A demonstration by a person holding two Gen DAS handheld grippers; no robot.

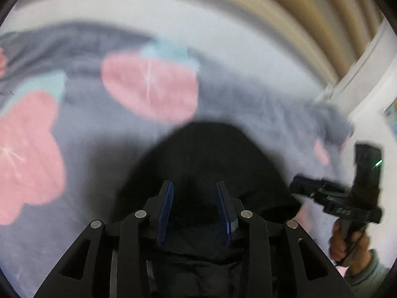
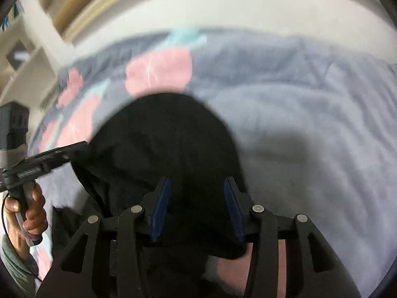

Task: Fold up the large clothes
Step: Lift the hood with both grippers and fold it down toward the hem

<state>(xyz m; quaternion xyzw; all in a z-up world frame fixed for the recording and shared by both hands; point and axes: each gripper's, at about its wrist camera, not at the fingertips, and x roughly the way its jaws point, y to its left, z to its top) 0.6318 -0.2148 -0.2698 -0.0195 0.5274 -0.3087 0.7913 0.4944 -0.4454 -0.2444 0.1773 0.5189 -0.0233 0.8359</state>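
A black garment lies bunched on a grey-blue duvet printed with pink flowers. My left gripper hovers over the garment's near part, its blue pads apart and no cloth pinched between them. In the right wrist view the same black garment fills the middle of the duvet. My right gripper stands open above it, dark cloth showing in the gap. Each view shows the other gripper at its edge, held by a hand. Both views are blurred.
A pale band of bedding runs along the far side of the duvet, with beige wooden slats behind it. White shelving stands at the far left of the right wrist view.
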